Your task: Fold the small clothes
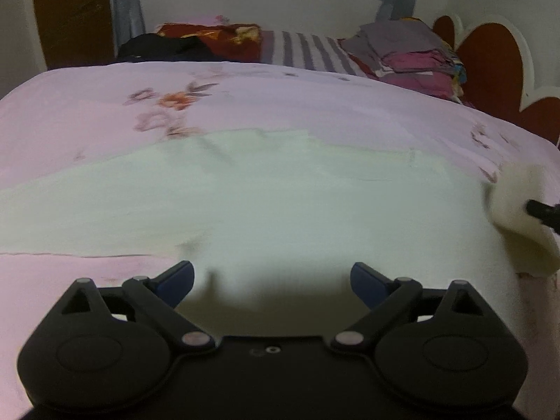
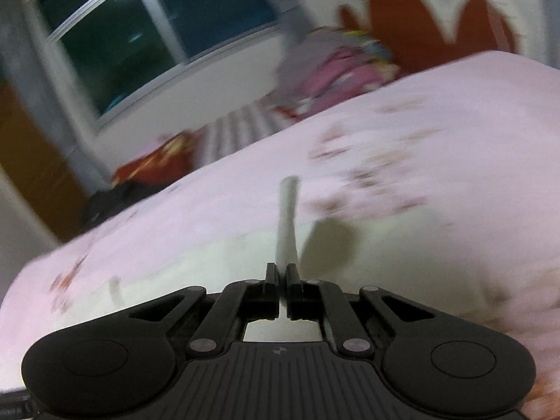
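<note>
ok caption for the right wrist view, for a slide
Right gripper shut on an edge of the pale cloth, lifting it off the pink floral bedspread.

The right wrist view is smeared: the clothes pile (image 2: 336, 66) and bed (image 2: 437, 133) print blur. The right gripper (image 1: 544, 210) is cut off by the picture's edge.

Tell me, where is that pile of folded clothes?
The pile of folded grey and pink clothes sits at the far right of the bed in the left wrist view, beside the red-and-white scalloped headboard.

Black left tool (image 1: 272, 281), blue pads, silver rivets
</note>
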The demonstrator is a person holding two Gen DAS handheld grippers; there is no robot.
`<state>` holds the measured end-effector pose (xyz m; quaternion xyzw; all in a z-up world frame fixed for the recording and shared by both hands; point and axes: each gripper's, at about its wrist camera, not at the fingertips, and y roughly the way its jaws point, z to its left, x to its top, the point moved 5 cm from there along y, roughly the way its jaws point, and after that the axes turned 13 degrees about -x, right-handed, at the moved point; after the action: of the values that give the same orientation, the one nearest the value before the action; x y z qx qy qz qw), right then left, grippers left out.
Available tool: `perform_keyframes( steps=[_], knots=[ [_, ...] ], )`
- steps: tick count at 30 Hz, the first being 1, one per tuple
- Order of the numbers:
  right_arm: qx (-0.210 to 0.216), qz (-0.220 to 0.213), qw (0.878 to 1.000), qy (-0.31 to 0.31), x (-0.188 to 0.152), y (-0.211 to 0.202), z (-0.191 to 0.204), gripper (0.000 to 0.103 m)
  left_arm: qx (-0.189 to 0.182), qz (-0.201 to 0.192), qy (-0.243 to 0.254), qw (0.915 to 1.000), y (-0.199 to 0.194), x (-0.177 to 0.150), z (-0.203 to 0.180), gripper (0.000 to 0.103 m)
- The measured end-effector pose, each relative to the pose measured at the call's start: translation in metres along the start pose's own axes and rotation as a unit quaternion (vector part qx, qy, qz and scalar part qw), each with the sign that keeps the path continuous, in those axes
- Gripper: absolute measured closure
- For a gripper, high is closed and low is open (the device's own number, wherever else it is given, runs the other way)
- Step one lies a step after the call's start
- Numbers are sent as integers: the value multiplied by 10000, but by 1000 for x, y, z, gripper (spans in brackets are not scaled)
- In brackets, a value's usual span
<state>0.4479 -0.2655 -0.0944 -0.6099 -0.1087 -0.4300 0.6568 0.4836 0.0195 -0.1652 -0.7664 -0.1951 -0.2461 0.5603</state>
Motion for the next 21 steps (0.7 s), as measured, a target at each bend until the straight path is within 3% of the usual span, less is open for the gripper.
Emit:
perform_keyframes(
  steps=[9,11,13,14,15,17,19,21],
  knots=[
    [746,696,9918,-775,-64,41,119,98,-134,28,-284,9995,-27,-10,50,8],
    [611,852,9883,-1104,-80,49,134,86,-217,93,-224,9995,-25,-13,48,8],
    [609,616,9878,-1291,-84,42,139,49,-320,60,-182,9993,-24,-13,43,8],
    [605,483,9881,-1328,-85,34,139,24,-395,38,-178,9991,-22,-12,40,11],
    [576,331,9884,-1365,-83,29,134,21,-464,23,-177,9988,-19,-10,36,16],
    [598,207,9880,-1410,-80,16,121,24,-650,11,-170,9977,-8,-4,24,21],
    [570,379,9905,-1196,-78,12,97,61,-825,38,-221,9963,8,2,10,28],
    [402,552,9927,-993,-80,13,76,72,-1057,132,-322,9938,27,5,-4,41]
  ],
)
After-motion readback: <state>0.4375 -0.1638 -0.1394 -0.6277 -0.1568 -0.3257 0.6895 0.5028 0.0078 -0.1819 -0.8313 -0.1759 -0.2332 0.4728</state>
